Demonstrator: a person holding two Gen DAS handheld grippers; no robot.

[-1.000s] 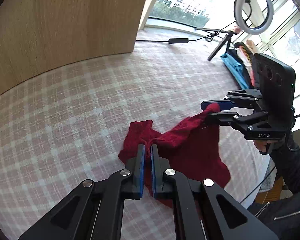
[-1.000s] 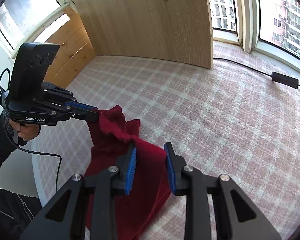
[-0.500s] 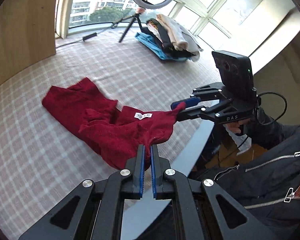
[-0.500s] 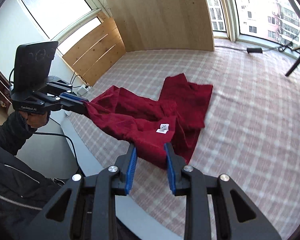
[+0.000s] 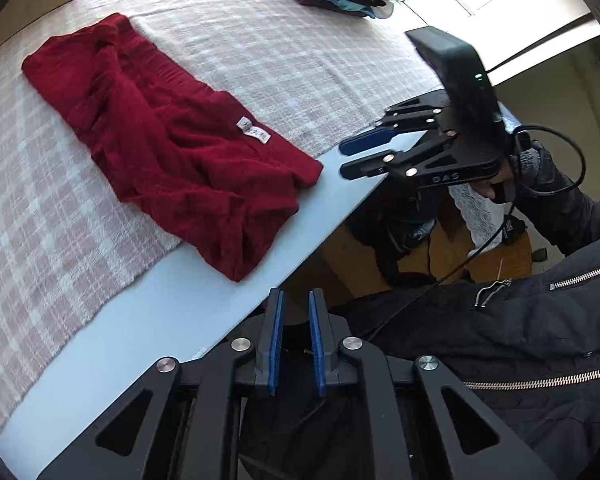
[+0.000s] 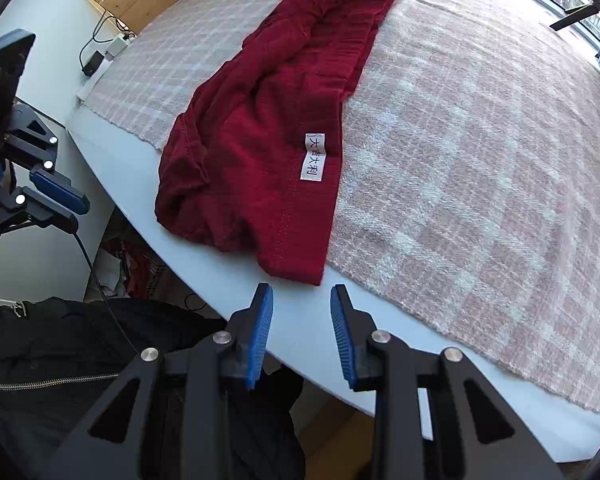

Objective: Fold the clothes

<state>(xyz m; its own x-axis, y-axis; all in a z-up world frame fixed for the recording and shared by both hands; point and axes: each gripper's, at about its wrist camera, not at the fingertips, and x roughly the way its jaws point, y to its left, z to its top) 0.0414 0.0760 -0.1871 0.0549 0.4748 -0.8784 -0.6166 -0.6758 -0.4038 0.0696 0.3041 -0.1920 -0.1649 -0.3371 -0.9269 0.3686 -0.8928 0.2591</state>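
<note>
With the red garment (image 6: 268, 120) lying rumpled from the table's (image 6: 204, 264) near edge toward 12 o'clock, both the left gripper (image 5: 294, 344) and the right gripper (image 6: 300, 336) are parted and empty, so smoothing seems done and the next move calls for pinching the near hem to fold it away.

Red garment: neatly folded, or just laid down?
Laid down, not neat: the red garment lies long and rumpled, label up, near end past the checked blanket.
</note>
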